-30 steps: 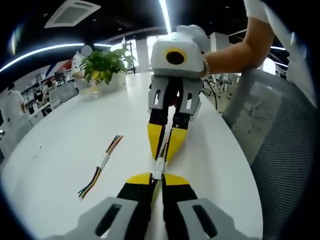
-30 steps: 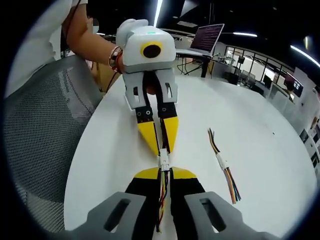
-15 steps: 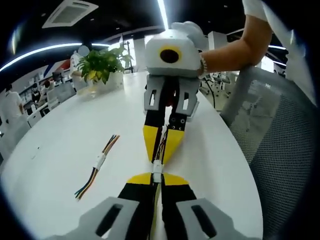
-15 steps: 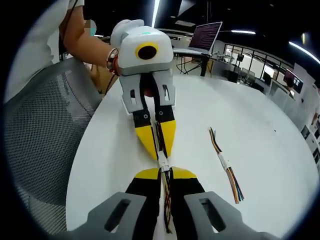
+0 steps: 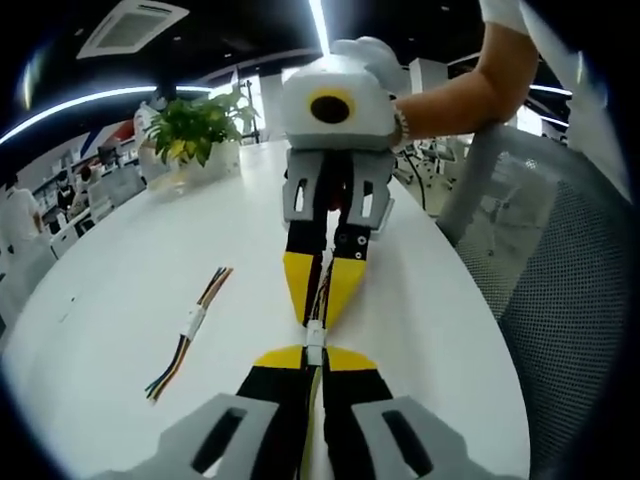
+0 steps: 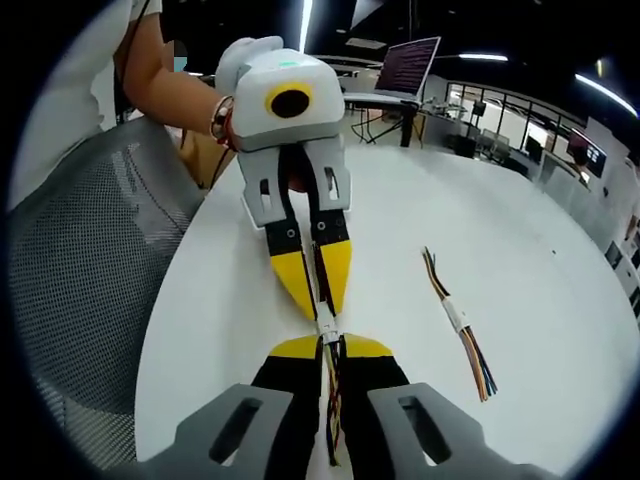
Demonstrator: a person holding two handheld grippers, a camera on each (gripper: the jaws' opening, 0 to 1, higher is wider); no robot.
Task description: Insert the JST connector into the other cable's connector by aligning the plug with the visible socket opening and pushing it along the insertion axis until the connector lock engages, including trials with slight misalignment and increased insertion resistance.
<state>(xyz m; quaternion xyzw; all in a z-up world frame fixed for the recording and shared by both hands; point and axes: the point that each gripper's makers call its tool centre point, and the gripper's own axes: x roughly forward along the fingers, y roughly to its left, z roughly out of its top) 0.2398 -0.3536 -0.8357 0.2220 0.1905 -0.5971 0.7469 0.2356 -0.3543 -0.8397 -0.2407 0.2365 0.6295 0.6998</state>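
Open-plan office under strip lights, white round table point(image 5: 130, 300) up front. Tip to tip above the tabletop: left gripper point(image 5: 313, 360) clamped on one cable's connector point(image 5: 314, 350), right gripper point(image 6: 331, 347) clamped on the other cable's connector point(image 6: 327, 332), small white housings touching at the centre, coloured wires trailing back between each pair of yellow-tipped jaws. Lock engagement too small to tell. Well apart on the table, a spare joined cable point(image 5: 187, 331). At the far edge, a potted plant point(image 5: 190, 135); beside the table, a mesh chair point(image 6: 95, 260).
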